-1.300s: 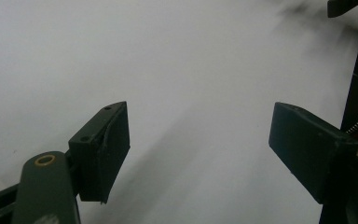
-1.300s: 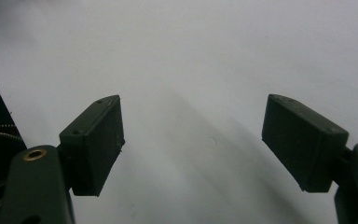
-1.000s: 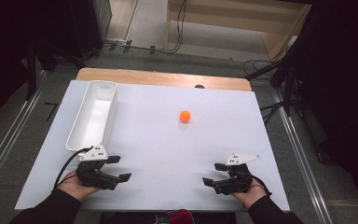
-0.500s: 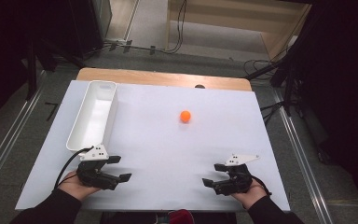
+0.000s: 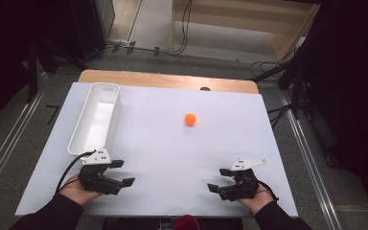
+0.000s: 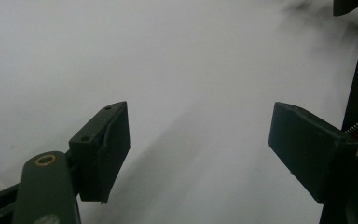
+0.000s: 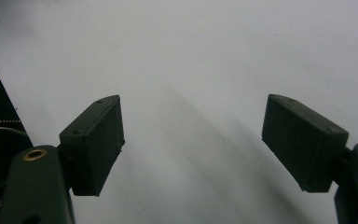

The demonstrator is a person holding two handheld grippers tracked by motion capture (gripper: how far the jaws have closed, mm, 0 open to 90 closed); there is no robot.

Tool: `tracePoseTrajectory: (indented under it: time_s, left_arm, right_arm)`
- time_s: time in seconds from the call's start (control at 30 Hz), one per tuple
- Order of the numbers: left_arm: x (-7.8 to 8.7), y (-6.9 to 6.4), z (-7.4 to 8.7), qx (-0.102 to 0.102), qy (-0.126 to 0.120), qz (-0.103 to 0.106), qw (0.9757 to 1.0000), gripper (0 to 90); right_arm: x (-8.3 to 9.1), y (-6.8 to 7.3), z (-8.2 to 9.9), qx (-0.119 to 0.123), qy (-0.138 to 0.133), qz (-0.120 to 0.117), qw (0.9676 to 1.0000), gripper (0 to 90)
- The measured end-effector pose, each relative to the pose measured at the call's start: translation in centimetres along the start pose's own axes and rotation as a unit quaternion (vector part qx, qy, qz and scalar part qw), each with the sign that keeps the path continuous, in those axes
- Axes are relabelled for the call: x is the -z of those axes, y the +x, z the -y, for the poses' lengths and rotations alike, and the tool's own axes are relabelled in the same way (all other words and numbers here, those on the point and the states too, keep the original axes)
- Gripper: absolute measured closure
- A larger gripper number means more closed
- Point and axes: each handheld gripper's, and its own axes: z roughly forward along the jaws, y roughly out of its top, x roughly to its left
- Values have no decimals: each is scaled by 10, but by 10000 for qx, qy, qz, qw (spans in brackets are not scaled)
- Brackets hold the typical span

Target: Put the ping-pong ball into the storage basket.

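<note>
A small orange ball (image 5: 190,119) lies on the white table (image 5: 172,148), right of centre and toward the far side. A long white bin (image 5: 95,119) stands at the left, empty inside. My left gripper (image 5: 123,172) rests near the front left edge, just below the bin's near end, jaws apart with nothing between them. In the left gripper view the left gripper (image 6: 198,154) has only bare table between its fingers. My right gripper (image 5: 219,179) rests near the front right edge, also open and empty. In the right gripper view the right gripper (image 7: 191,144) frames bare white surface.
A wooden strip (image 5: 167,79) runs along the table's far edge. Cables and stands lie on the floor beyond and to both sides. The person's forearms come in from the bottom edge.
</note>
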Motion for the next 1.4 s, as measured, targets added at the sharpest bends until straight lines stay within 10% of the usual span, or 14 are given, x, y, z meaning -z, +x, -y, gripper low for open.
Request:
tracePoseTrajectory:
  time_s: [0.73,1.4]
  left_arm:
    - [-1,-5,-15,148,130,165,9997,203]
    - [-14,-18,-43,17,-19,136,9999,0]
  right_arm:
    - [-2,0,0,23,14,-20,10000,195]
    - [-2,0,0,-17,7,-42,10000,195]
